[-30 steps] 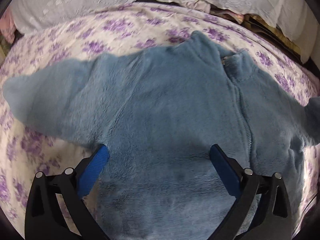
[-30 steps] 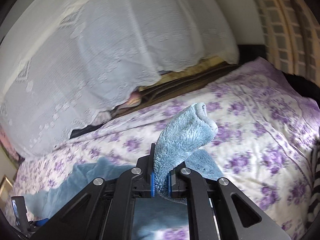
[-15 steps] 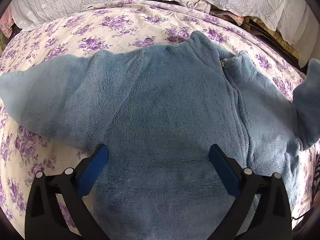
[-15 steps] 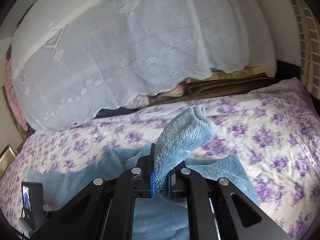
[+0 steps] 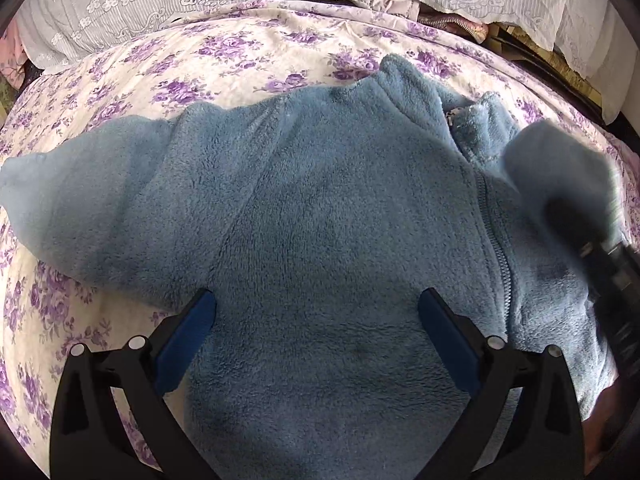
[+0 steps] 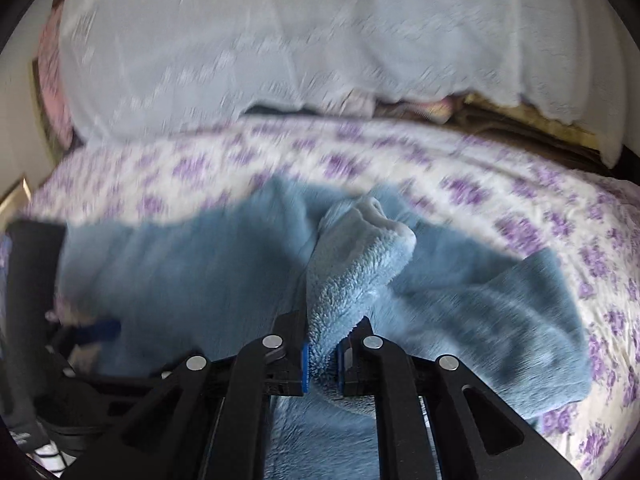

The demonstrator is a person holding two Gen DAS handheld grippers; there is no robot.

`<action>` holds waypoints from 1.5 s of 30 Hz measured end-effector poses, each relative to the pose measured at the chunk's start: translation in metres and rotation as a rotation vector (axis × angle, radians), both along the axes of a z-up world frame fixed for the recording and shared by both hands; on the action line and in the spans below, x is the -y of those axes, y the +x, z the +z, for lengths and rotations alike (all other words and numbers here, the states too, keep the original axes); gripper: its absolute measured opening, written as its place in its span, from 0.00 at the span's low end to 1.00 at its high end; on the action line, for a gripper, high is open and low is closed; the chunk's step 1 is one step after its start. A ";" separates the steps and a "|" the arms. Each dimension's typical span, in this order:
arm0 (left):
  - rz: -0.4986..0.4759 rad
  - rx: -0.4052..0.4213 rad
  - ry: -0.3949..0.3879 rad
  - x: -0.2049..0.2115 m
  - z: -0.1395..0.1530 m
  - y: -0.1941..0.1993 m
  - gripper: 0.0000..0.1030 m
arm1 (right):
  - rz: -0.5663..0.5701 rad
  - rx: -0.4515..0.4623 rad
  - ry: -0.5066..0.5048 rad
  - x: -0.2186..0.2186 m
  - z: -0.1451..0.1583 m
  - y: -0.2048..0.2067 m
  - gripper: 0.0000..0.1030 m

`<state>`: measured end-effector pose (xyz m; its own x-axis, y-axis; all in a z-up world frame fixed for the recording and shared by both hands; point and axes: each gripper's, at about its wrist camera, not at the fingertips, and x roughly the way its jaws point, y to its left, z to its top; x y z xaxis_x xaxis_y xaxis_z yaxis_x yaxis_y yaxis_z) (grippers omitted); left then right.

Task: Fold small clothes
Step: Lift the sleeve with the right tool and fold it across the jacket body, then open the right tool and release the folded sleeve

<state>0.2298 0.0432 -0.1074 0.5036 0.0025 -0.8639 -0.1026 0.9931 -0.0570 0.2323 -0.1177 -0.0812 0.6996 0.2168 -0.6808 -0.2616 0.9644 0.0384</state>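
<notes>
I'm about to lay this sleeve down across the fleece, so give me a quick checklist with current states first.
1. Sleeve gripped by right gripper: ok, pinched between its fingers.
2. Sleeve brought over the jacket body: ok, it hangs near the zipper.
3. Left gripper clear of fabric: ok, open, nothing between its fingers.
4. Other sleeve flat on the bedsheet: ok, spread out, not yet folded.
5. Zipper closed: ok along the visible length; hem hidden.
6. Sleeve free of twist: cannot tell, view blurred.
</notes>
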 end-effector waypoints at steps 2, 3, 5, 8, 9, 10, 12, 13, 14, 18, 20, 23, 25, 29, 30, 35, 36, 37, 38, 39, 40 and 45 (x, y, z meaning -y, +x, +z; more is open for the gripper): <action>0.000 0.001 0.004 0.000 0.000 0.000 0.96 | 0.016 -0.037 0.012 -0.001 -0.006 0.001 0.13; -0.001 0.002 0.005 0.000 0.000 0.000 0.96 | 0.025 -0.047 0.019 -0.001 -0.007 0.001 0.19; -0.002 0.002 0.009 0.001 -0.001 0.000 0.96 | 0.044 -0.054 0.051 0.000 -0.006 -0.001 0.27; -0.003 0.002 0.007 0.000 -0.001 0.000 0.96 | 0.048 -0.019 0.056 0.001 0.003 -0.008 0.28; -0.003 0.002 0.007 0.000 -0.002 0.000 0.96 | 0.045 -0.015 0.044 0.001 0.005 -0.007 0.28; -0.003 0.002 0.006 0.000 -0.002 0.000 0.96 | 0.040 -0.014 0.027 -0.001 0.005 -0.007 0.28; -0.004 0.003 0.008 0.000 -0.002 0.000 0.96 | 0.047 -0.025 0.018 -0.004 0.004 -0.003 0.28; -0.005 0.003 0.010 0.000 -0.002 0.000 0.96 | 0.049 -0.032 0.000 -0.008 0.003 -0.001 0.28; -0.007 0.002 0.015 0.001 -0.003 0.000 0.96 | 0.049 -0.030 -0.019 -0.012 0.002 0.001 0.28; -0.010 0.001 0.020 0.002 -0.004 0.000 0.96 | 0.059 0.010 0.010 -0.017 0.009 0.001 0.08; -0.010 0.002 0.016 0.001 -0.004 0.000 0.96 | 0.075 0.035 0.029 -0.021 0.017 -0.001 0.08; -0.009 0.004 0.011 0.000 -0.004 0.000 0.96 | 0.101 0.047 0.042 -0.035 0.026 0.001 0.08; -0.009 0.005 0.013 0.001 -0.004 0.001 0.96 | 0.112 0.026 0.053 -0.041 0.023 0.007 0.08; -0.006 0.006 0.005 -0.001 -0.005 0.001 0.96 | 0.151 -0.100 0.097 -0.050 0.000 0.020 0.08; -0.008 0.003 0.004 -0.001 -0.005 0.002 0.96 | 0.156 -0.127 0.112 -0.050 -0.004 0.021 0.10; -0.010 0.007 0.006 -0.001 -0.005 0.002 0.96 | 0.152 -0.104 0.201 -0.027 0.014 0.011 0.16; -0.011 0.008 0.001 -0.001 -0.004 0.002 0.96 | 0.161 -0.085 0.222 -0.021 0.023 0.005 0.35; -0.010 0.009 -0.006 -0.002 -0.004 0.002 0.96 | 0.165 -0.055 0.232 -0.013 0.033 -0.002 0.47; -0.009 0.010 -0.011 -0.002 -0.003 0.001 0.96 | 0.160 -0.016 0.227 -0.004 0.042 -0.010 0.48; -0.007 0.011 -0.019 -0.003 -0.002 0.001 0.96 | 0.155 0.009 0.220 0.003 0.048 -0.015 0.48; -0.003 0.015 -0.031 -0.005 0.000 0.000 0.96 | 0.140 0.044 0.211 0.014 0.055 -0.023 0.48; 0.012 0.040 -0.176 -0.018 0.011 -0.004 0.96 | -0.047 0.179 0.131 0.074 0.057 -0.049 0.42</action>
<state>0.2260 0.0611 -0.0963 0.5386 -0.1409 -0.8307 -0.1082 0.9662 -0.2340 0.1829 -0.1914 -0.0243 0.8183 0.2600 -0.5127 -0.2309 0.9654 0.1212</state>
